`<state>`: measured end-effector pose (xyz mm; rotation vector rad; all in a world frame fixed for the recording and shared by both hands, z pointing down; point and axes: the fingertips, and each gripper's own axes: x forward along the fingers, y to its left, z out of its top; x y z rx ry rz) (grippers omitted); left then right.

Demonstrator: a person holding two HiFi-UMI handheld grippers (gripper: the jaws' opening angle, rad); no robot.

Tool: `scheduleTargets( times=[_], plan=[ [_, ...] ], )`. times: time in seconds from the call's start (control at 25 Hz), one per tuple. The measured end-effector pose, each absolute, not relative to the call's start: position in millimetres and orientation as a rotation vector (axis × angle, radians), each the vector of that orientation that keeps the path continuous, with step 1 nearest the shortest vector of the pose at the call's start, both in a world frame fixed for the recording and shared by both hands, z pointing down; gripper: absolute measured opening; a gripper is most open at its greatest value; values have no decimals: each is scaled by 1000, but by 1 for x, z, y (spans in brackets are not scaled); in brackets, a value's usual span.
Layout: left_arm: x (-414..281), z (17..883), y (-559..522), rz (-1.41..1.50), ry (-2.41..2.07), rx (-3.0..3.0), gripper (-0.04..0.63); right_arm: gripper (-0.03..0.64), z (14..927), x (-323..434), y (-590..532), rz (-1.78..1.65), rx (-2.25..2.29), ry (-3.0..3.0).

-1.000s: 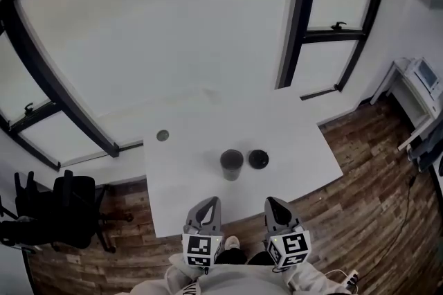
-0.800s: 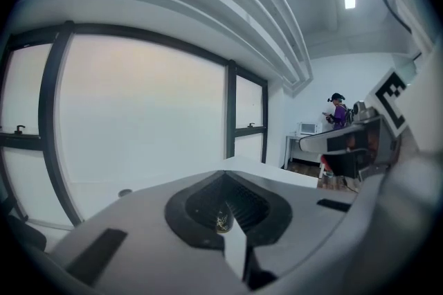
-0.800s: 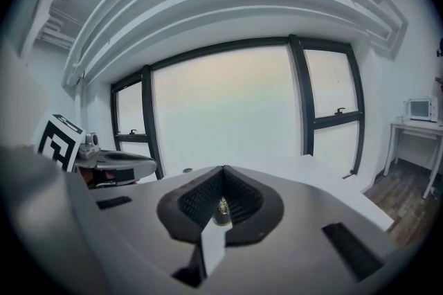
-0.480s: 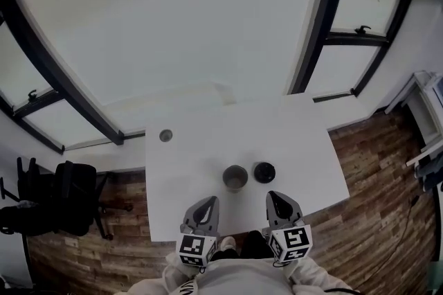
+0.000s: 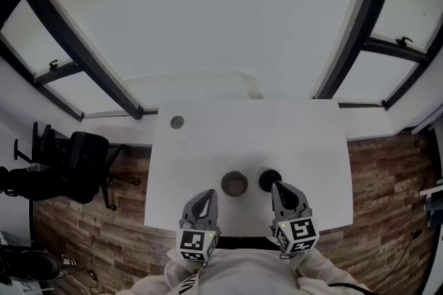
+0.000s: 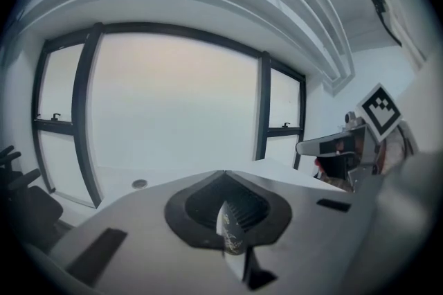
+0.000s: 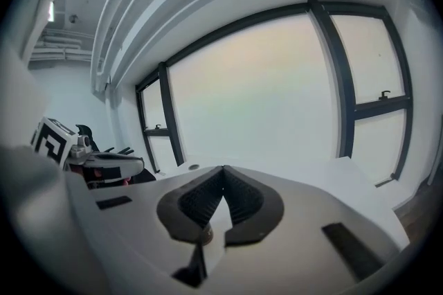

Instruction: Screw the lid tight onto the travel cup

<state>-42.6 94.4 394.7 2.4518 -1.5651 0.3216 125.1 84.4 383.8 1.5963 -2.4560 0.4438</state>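
Observation:
The dark travel cup point(image 5: 234, 183) stands open and upright on the white table point(image 5: 304, 148), near its front edge. Its black lid point(image 5: 267, 178) lies flat just to the right of it, apart from the cup. My left gripper point(image 5: 208, 195) is shut and empty, its tips short of the cup and a little to its left. My right gripper point(image 5: 278, 185) is shut and empty too, with its tips right at the lid's near edge. In the left gripper view a sliver of the cup point(image 6: 232, 235) shows behind the closed left gripper point(image 6: 225, 174). The right gripper point(image 7: 223, 167) also shows closed in its own view.
A small round disc point(image 5: 177, 122) lies at the table's far left corner. Black office chairs point(image 5: 79, 165) stand left of the table on the wooden floor point(image 5: 387, 183). Large windows with dark frames point(image 5: 83, 51) run behind the table.
The table has come nearer and lower in the head view. Both grippers have moved forward over its front edge, the right one up to the lid. Both stayed shut.

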Motion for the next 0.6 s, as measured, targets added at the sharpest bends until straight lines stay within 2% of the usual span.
scheduleTargets(
  times=[0.52,0.56,0.6],
  plan=[
    [-73,424,87,359,-1511,2386,11,21,388,122,57,462,1579,-2438],
    [-70,430,88,371,-1466,2392,43,21,388,124,56,466,1588,-2428],
    [-65,437,89,386,-1410,2404,130,20,388,124,54,467,1596,-2420]
  ],
)
